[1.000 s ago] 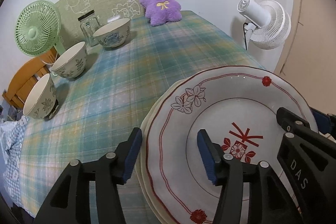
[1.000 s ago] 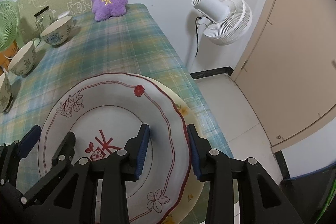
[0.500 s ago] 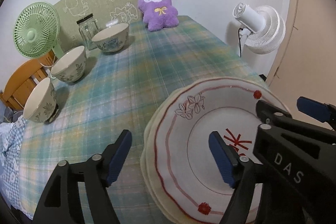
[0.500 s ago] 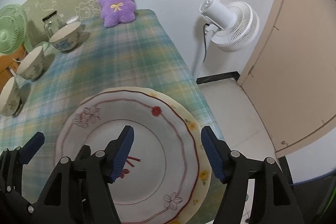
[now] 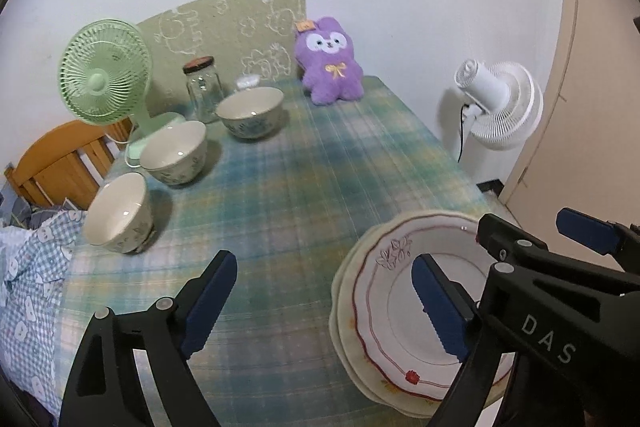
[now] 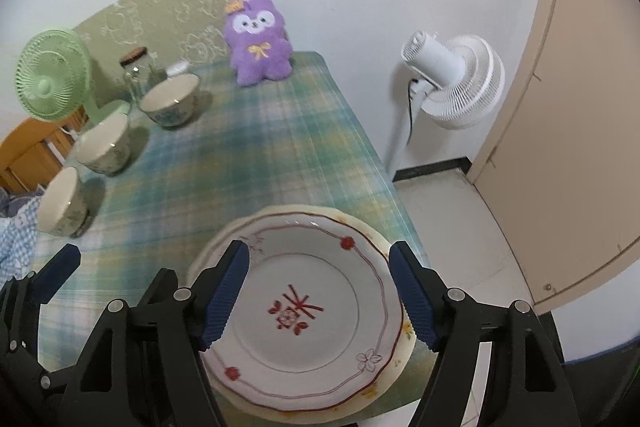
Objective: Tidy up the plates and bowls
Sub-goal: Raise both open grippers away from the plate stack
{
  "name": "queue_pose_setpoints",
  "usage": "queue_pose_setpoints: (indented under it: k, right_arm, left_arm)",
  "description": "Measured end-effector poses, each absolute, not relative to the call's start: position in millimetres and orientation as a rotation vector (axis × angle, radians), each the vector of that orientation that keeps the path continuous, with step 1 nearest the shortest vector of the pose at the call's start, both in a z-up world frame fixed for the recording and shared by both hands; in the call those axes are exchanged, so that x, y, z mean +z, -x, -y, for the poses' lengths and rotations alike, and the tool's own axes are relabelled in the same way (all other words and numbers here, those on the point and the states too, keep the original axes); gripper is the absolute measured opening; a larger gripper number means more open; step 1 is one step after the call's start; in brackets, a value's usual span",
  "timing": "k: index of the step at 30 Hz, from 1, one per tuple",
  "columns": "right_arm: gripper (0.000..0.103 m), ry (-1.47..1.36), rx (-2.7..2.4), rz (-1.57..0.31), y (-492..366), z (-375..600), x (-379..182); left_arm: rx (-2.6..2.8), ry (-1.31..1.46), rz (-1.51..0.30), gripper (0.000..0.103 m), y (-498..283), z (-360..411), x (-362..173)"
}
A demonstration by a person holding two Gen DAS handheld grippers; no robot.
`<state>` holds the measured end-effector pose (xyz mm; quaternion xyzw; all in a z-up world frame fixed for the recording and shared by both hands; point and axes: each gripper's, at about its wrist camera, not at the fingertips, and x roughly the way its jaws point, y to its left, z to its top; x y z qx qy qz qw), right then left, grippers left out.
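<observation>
Both tools hung above the near right corner of the table [image 6: 280, 155]. Right gripper [image 6: 320, 291] spread wide, empty, over the plate stack [image 6: 316, 311]; left gripper [image 5: 324, 303] likewise spread, holding nothing. Plates looked stacked. Next step, probably: the three bowls [image 5: 176, 151] along the far left edge. Approach each rim from above, pinch the wall squarely, and nest gently, avoiding the jar [image 5: 204, 89].

Black gripper [image 6: 320, 299] frames, blue ribbed fingers [image 6: 226, 297], silver screws, "DAS" lettering.
</observation>
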<state>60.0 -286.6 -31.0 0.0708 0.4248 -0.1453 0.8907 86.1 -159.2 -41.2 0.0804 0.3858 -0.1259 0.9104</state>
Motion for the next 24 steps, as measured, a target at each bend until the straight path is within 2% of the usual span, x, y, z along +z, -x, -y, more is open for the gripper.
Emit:
queue_pose_setpoints:
  k: [13,24]
  right_arm:
    - [0.075,-0.091,-0.092,-0.813,-69,263,9]
    - [0.075,-0.041,-0.030,-0.790,-85,226,21]
  left_arm:
    - [-0.114,-0.098,-0.747,0.091,-79,132,-3]
    - [-0.024,-0.047,-0.739,0.091,-88,94,7]
